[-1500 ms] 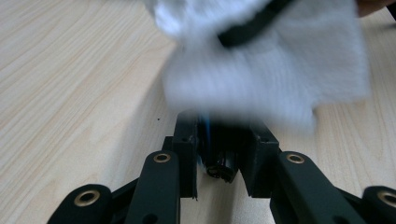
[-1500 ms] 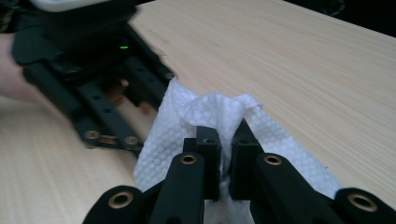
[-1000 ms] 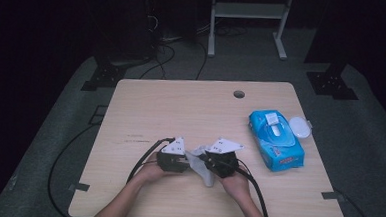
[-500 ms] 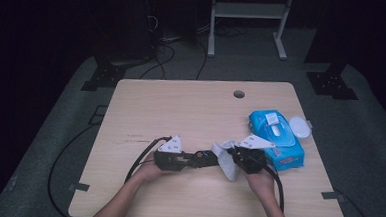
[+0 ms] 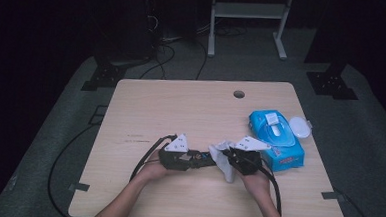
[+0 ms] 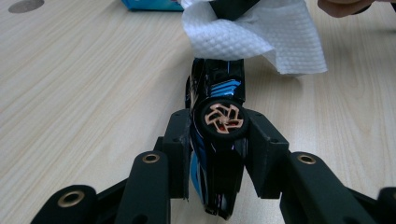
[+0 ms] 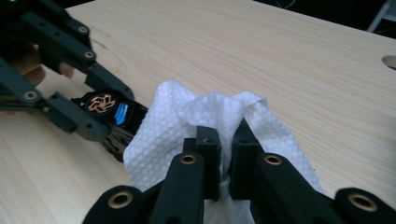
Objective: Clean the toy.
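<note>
A black toy car (image 6: 219,112) with blue stripes and orange wheels lies on its side, clamped in my left gripper (image 6: 219,140) near the table's front. In the high view the left gripper (image 5: 200,161) points right, with the toy car (image 5: 198,160) in its jaws. My right gripper (image 7: 225,149) is shut on a white wet wipe (image 7: 205,116), which drapes against the car's front end (image 7: 116,116). The wipe (image 5: 222,157) hangs between both grippers in the high view, where the right gripper (image 5: 228,158) faces left. The wipe (image 6: 254,32) covers the car's far end in the left gripper view.
A blue pack of wet wipes (image 5: 275,138) with an open white lid lies at the right, just behind my right hand. A small white oval case (image 5: 300,127) sits beside it. A cable hole (image 5: 239,94) marks the table's far side. Cables trail off the front-left.
My right gripper with the wipe swung out to the right and came back to the car's front end. The left gripper shifted slightly right with the car.
</note>
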Demonstrator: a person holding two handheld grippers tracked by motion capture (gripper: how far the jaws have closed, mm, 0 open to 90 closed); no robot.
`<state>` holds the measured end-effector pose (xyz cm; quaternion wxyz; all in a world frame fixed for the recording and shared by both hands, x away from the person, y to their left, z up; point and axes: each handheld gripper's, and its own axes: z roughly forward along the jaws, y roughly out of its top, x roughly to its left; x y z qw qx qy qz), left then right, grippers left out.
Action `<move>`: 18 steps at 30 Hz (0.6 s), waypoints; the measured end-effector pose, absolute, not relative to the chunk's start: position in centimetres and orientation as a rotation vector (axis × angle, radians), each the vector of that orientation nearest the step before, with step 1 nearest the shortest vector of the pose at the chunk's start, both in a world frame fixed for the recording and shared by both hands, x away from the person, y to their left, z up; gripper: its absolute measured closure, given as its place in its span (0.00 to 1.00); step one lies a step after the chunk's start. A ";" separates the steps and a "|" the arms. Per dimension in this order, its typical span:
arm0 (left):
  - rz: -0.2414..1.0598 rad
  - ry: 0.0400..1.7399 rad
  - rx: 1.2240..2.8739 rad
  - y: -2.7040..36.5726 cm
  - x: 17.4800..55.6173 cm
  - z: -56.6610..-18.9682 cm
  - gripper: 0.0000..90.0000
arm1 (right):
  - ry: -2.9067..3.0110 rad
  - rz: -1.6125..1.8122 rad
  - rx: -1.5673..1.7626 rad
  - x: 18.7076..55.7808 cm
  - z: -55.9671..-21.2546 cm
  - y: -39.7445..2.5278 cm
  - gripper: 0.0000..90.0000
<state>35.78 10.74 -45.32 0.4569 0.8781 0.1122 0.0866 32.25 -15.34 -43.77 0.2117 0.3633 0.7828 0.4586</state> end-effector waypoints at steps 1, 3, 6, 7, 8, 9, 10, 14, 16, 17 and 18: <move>0.206 0.267 2.166 10.8 35.8 -45.3 0.72 | 2.182 1.279 1.002 32.3 -43.8 -15.5 0.94; 0.203 0.267 2.171 10.8 35.8 -45.3 0.73 | 2.177 1.276 1.012 32.3 -43.7 -15.9 0.94; 0.196 0.266 2.167 10.9 35.8 -45.3 0.73 | 2.160 1.301 1.054 32.3 -43.9 -16.9 0.94; 0.193 0.264 2.168 11.0 35.8 -45.3 0.73 | 2.152 1.313 1.064 32.3 -44.0 -17.1 0.94; 0.192 0.260 2.169 11.1 35.8 -45.3 0.73 | 2.148 1.316 1.071 32.2 -44.0 -17.3 0.94; 0.193 0.263 2.170 11.2 35.8 -45.3 0.73 | 2.147 1.324 1.077 32.2 -44.0 -17.3 0.94; 0.192 0.259 2.174 11.4 35.8 -45.2 0.73 | 2.148 1.324 1.073 32.2 -44.0 -17.2 0.94; 0.186 0.269 2.179 12.7 35.8 -45.1 0.73 | 2.160 1.339 1.053 32.2 -44.0 -16.5 0.94; 0.185 0.282 2.180 13.3 35.8 -45.1 0.73 | 2.157 1.362 1.062 32.2 -43.9 -16.6 0.94; 0.185 0.290 2.181 13.6 35.9 -45.1 0.73 | 2.152 1.375 1.071 32.3 -43.9 -16.7 0.94; 0.185 0.295 2.183 13.8 35.9 -45.1 0.73 | 2.148 1.389 1.076 32.3 -43.9 -16.8 0.94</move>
